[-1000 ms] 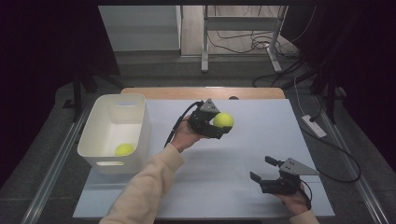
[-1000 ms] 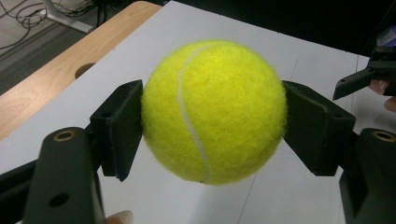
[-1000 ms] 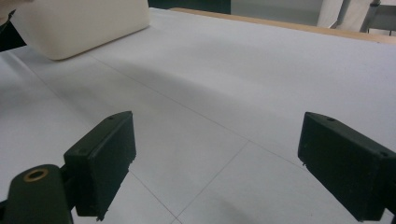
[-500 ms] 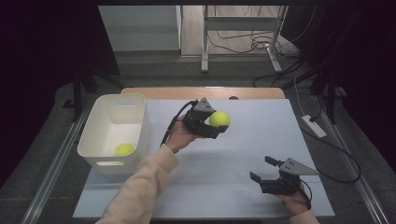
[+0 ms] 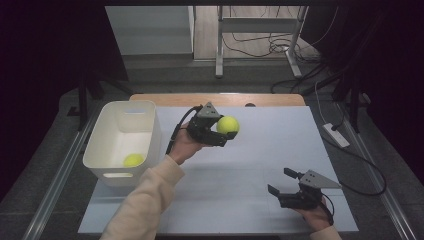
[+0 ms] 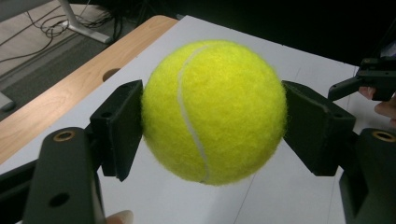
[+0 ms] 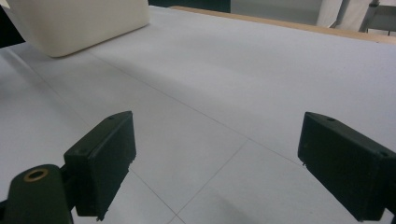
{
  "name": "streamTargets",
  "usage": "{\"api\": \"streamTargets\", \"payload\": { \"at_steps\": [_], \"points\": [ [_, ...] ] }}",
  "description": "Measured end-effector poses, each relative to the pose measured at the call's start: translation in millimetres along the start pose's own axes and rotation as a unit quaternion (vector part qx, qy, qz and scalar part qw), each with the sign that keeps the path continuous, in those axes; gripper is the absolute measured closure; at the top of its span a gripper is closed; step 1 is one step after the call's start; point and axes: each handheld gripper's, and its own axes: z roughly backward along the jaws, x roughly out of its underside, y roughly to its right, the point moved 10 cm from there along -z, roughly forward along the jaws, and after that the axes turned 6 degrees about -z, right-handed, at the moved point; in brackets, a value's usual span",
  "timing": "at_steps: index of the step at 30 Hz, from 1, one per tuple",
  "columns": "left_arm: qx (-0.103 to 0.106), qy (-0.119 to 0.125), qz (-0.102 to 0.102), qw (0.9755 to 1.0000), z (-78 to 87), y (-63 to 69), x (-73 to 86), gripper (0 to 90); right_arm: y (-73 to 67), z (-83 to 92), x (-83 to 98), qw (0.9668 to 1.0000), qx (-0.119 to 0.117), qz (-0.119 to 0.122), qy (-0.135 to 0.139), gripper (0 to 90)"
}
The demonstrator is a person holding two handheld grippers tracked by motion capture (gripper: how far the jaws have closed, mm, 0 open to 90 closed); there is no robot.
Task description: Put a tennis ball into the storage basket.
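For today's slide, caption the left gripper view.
Left hand-held gripper clamps a yellow tennis ball above the white table.

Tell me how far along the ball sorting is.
Done: one ball lies in the bin. In hand: the left gripper clamps a second ball above the table, beside the bin. Left: dropping it in. The right gripper rests open.

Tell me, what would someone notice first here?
The bright yellow tennis ball clamped in the left gripper, held up above the middle of the table. Next, the white bin at the left, with another yellow ball lying inside. The right gripper waits open near the front right.
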Motion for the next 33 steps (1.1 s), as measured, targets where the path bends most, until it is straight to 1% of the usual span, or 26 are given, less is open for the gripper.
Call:
{"api": "streamTargets", "payload": {
  "at_steps": [2,6,10,13,23,33],
  "points": [
    [-0.004,0.004,0.002,1.0000,5.3,-1.9,0.6,27.0,0.4,0.2,0.1,1.0000,0.002,0.000,-0.001,11.5],
    [-0.006,0.006,0.007,0.9999,10.0,-3.7,1.7,27.0,0.2,0.1,-0.2,1.0000,0.001,-0.001,0.000,11.6],
    [-0.010,0.008,0.007,0.9999,16.2,-4.6,2.8,27.0,-1.0,-1.0,-0.3,1.0000,0.001,0.003,-0.001,11.6],
    [-0.011,0.013,0.012,0.9998,21.2,-6.1,2.5,27.0,-1.0,-0.7,-0.4,1.0000,0.001,0.002,0.000,11.6],
    [-0.026,0.016,0.012,0.9994,36.7,-10.7,4.3,27.0,-1.3,-0.2,0.0,1.0000,0.000,0.003,0.000,11.6],
    [-0.042,0.023,0.021,0.9986,51.3,-17.6,7.1,27.0,-2.4,-0.5,-0.8,1.0000,-0.001,0.003,0.000,11.6]
  ]
}}
